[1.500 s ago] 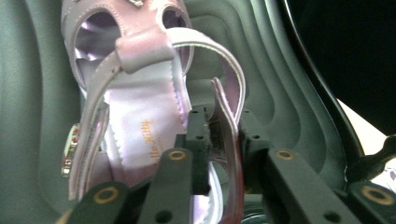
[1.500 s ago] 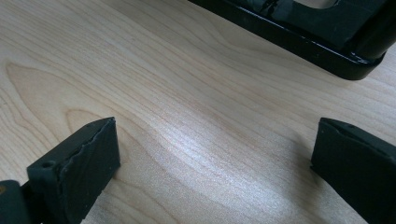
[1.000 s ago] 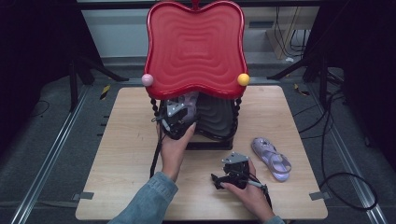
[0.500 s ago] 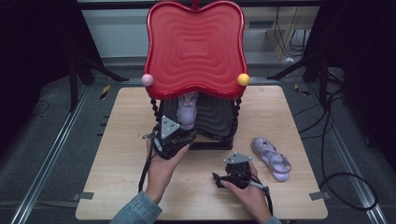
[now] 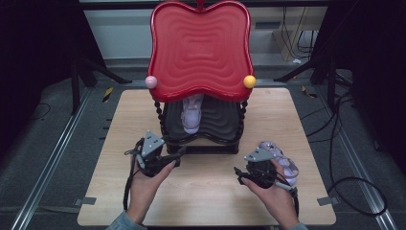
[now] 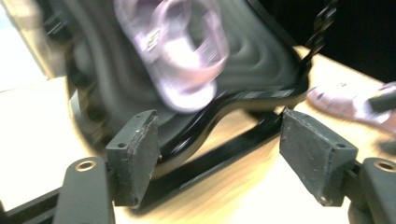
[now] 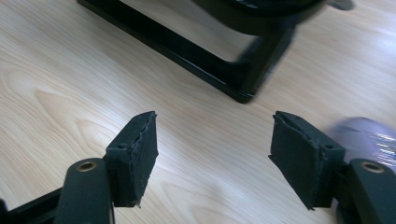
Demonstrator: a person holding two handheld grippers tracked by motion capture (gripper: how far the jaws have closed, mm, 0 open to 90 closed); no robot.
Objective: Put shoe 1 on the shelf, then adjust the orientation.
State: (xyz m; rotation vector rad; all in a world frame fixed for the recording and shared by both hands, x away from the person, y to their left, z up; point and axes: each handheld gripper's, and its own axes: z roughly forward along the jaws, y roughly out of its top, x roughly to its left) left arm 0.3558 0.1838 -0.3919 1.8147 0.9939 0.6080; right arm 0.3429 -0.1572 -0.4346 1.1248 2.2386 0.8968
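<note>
A rack with a red wavy top (image 5: 201, 48) and a black lower shelf (image 5: 220, 122) stands at the back of the table. One lilac sandal (image 5: 192, 115) lies on the lower shelf, and it is blurred in the left gripper view (image 6: 177, 51). My left gripper (image 5: 174, 155) is open in front of the shelf's left corner, with nothing between its jaws (image 6: 217, 140). A second lilac sandal (image 5: 283, 165) lies on the table at the right. My right gripper (image 5: 239, 175) is open and empty (image 7: 215, 135) just left of that sandal (image 7: 369, 135).
The wooden table (image 5: 210, 201) has free room in front of the rack. The rack's black base bar (image 7: 187, 46) runs across ahead of the right gripper. Cables trail from both grippers, and dark floor and stands surround the table.
The left gripper let go of the sandal on the lower shelf and drew back toward the near edge. The right gripper shifted a little right, closer to the second sandal.
</note>
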